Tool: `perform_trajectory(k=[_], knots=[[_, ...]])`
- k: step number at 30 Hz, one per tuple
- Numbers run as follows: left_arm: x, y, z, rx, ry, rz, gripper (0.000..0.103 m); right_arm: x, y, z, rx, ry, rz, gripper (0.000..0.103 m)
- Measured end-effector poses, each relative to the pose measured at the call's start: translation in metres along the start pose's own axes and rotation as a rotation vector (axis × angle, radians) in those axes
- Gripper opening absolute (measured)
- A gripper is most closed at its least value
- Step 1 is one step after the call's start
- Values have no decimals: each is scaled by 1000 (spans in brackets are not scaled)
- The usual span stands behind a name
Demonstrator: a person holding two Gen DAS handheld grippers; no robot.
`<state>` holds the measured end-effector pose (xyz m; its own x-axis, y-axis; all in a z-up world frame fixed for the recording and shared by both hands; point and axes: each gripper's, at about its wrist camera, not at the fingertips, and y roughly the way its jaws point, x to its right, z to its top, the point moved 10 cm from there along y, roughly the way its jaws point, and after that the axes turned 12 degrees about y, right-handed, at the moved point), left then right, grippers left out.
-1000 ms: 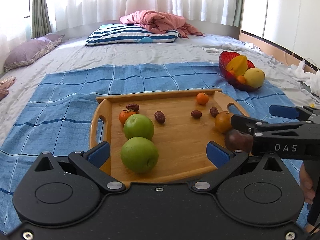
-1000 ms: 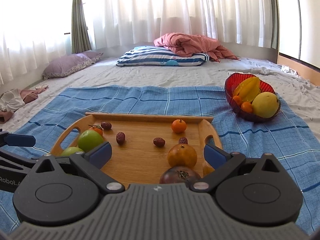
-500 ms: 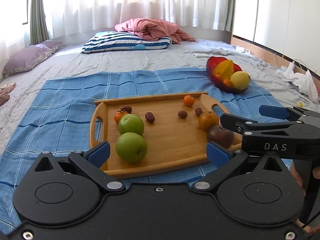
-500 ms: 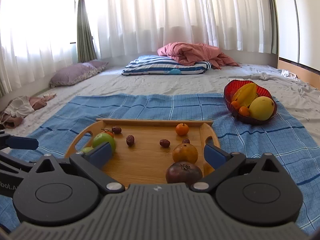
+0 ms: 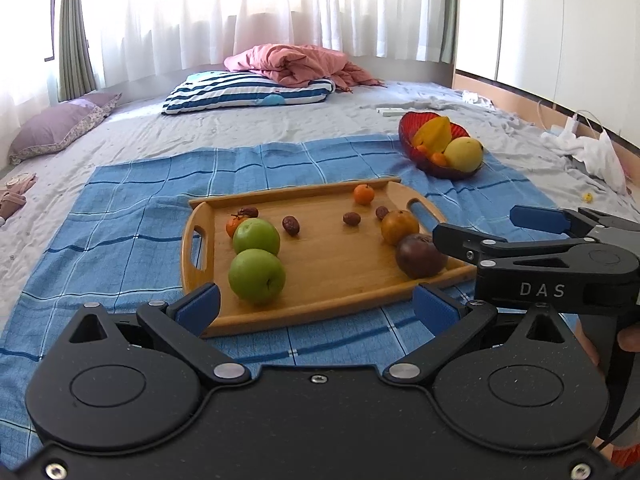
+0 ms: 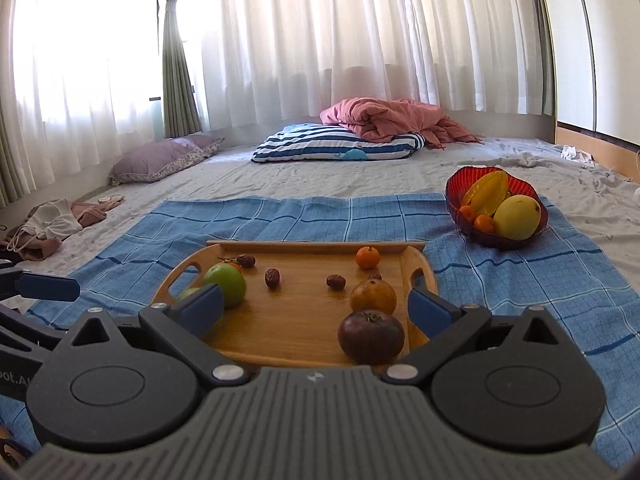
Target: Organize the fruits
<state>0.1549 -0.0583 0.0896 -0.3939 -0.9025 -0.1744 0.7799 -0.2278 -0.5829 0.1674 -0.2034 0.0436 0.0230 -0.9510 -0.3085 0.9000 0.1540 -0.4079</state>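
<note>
Fruits, round and glossy, lie on the wooden tray (image 5: 320, 312); both tongs (image 5: 316, 304) (image 6: 316, 306) gape, empty.

My left tool (image 5: 316, 306) hangs with its blue pads spread wide, nothing between them, just short of the wooden tray (image 5: 320, 300). On the tray, two green apples (image 5: 256, 258) sit by its left handle, touching each other. A dark purple fruit (image 5: 420, 255) lies at the tray's near right corner, an orange-brown one (image 5: 399, 227) just behind it. My right tool (image 5: 480, 226) reaches in beside the tray's right edge, also spread. Beyond the tray's far right corner stands a red bowl (image 5: 412, 136) of fruit.
</note>
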Motion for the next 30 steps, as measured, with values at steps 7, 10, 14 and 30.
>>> perform_trajectory(k=[7,10,14,30], knots=[[6,-18,-6,33,-15,-25,103,0,-13,-6,20,-2,5,103],[9,-19,-12,46,-5,-2,103,1,-16,-12,33,-22,-13,103],[12,-11,-26,40,-23,13,103,4,-15,-25,27,-35,-35,103],[-9,58,-76,5,-104,87,103,28,22,-80,-42,-84,-146,103]])
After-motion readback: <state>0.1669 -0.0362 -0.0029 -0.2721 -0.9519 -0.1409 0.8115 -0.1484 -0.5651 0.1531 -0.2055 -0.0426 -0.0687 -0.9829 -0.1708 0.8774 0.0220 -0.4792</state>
